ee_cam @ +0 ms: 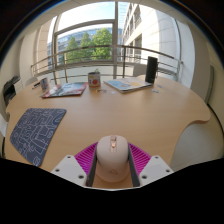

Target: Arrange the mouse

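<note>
One mouse (pixel 111 158) gripped by gripper (pixel 112 166), jaws closed on its sides.
Mousepad (pixel 35 133) near-left on table (pixel 150 115).

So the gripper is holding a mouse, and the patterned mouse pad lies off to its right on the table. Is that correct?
Not quite. The gripper view shows the mouse pad to the left of the gripper, not the right. The rest holds: the gripper is shut on the mouse, with both fingers pressing its sides, and the pad lies on the table.
</note>
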{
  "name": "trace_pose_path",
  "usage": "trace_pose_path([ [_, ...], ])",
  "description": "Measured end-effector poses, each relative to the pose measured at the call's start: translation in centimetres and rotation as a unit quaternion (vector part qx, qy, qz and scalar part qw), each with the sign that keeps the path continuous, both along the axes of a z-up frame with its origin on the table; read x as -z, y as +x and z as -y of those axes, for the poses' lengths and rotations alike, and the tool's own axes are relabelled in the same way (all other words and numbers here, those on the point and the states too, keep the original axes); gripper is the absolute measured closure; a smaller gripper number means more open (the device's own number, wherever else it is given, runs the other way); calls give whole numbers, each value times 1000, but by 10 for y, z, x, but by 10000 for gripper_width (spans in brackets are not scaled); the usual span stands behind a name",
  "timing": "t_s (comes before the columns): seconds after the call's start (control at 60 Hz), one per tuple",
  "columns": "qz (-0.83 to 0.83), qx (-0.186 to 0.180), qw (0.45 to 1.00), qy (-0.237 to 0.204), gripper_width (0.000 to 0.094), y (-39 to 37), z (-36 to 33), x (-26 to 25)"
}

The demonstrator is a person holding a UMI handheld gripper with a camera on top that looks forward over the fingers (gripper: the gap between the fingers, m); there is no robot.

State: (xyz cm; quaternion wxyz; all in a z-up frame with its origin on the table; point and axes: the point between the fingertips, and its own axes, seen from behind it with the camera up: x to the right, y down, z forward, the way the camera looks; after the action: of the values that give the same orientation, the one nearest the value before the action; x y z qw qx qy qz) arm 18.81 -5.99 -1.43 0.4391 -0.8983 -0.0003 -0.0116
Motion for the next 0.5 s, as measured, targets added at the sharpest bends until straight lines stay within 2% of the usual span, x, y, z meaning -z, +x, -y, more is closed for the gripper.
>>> trace_pose_path([
  [0.167,-7,35,999,0,519,2,-1,-1],
  [0.267,4,66,998,12,525,10,-2,-24],
  [0.333,18,87,995,46,526,14,-9,-65],
  [0.417,20,108,989,103,526,3,-26,-139],
  [0.5,17,111,980,163,528,-33,-45,-221],
])
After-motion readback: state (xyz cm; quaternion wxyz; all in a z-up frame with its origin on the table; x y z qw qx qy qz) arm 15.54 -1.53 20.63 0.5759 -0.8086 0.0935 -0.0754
